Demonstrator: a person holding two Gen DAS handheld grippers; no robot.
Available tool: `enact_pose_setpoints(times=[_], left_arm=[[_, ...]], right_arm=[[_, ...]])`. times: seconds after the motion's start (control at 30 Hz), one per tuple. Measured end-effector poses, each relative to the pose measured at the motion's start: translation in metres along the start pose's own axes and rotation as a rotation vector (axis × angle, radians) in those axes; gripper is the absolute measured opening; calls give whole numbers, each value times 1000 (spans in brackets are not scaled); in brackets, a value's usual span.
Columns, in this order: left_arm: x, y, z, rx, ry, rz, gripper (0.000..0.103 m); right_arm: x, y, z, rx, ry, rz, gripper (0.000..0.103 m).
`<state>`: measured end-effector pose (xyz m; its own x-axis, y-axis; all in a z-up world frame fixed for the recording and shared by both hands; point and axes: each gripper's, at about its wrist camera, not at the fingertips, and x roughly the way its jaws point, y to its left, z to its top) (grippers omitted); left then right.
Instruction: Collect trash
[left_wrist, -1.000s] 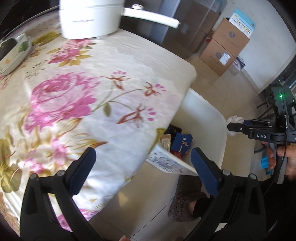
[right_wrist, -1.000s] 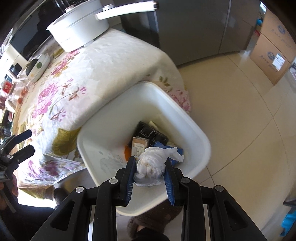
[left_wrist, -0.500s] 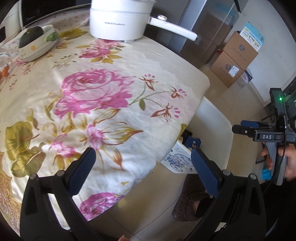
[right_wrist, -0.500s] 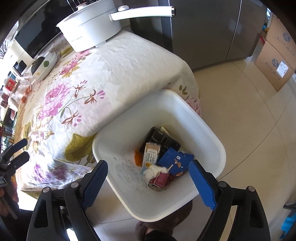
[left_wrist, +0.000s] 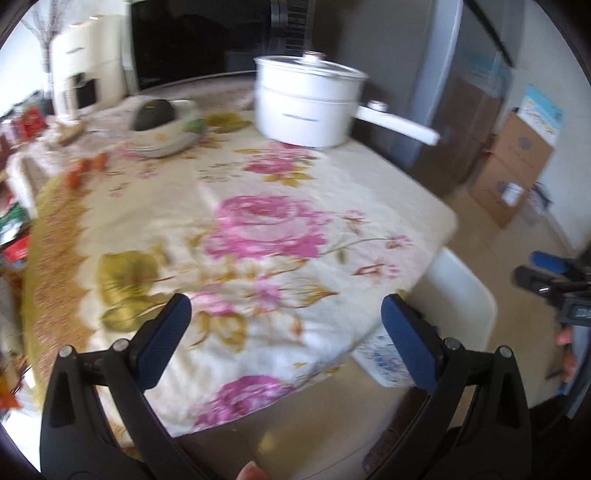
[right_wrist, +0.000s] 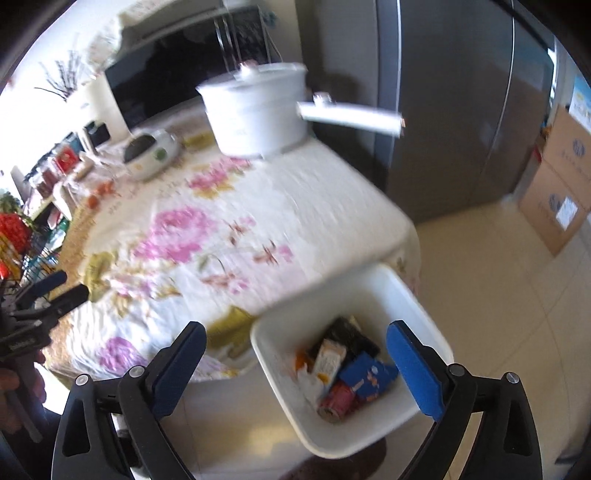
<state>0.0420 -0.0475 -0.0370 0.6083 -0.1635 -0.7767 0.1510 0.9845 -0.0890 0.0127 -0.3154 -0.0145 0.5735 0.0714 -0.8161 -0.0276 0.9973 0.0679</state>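
Note:
A white trash bin (right_wrist: 413, 295) stands on the floor at the table's near corner; it also shows in the left wrist view (left_wrist: 469, 291). Inside lie a white tissue (right_wrist: 308, 384), a small carton (right_wrist: 328, 360), a blue wrapper (right_wrist: 367, 373), a red can (right_wrist: 338, 400) and a black tray (right_wrist: 351, 334). My right gripper (right_wrist: 295, 369) is open and empty above the bin's near edge. My left gripper (left_wrist: 288, 338) is open and empty over the table's near edge. Both views are blurred by motion.
The table has a floral cloth (left_wrist: 266, 229). On it stand a white pot with a long handle (left_wrist: 310, 103), a rice cooker (left_wrist: 162, 125) and small orange items (left_wrist: 86, 166). Cardboard boxes (left_wrist: 513, 166) stand on the floor beyond; a grey fridge (right_wrist: 461, 103) is behind the table.
My right gripper opened and the tissue dropped into the bin. Both grippers have since lifted and tilted up toward the table, so more of the tabletop shows.

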Motion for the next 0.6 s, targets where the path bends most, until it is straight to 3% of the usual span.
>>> enact_pose_setpoints(times=[0.13, 0.37, 0.6], left_arm=[[-16, 10, -8, -42, -37, 55, 102], [-54, 17, -11, -69, -186, 93, 102], [-74, 16, -7, -97, -305, 132, 102]], right_arm=[[-18, 15, 4, -9, -80, 11, 103], [-51, 44, 6, -71, -274, -72, 103], [-59, 67, 5, -133, -353, -65, 103]])
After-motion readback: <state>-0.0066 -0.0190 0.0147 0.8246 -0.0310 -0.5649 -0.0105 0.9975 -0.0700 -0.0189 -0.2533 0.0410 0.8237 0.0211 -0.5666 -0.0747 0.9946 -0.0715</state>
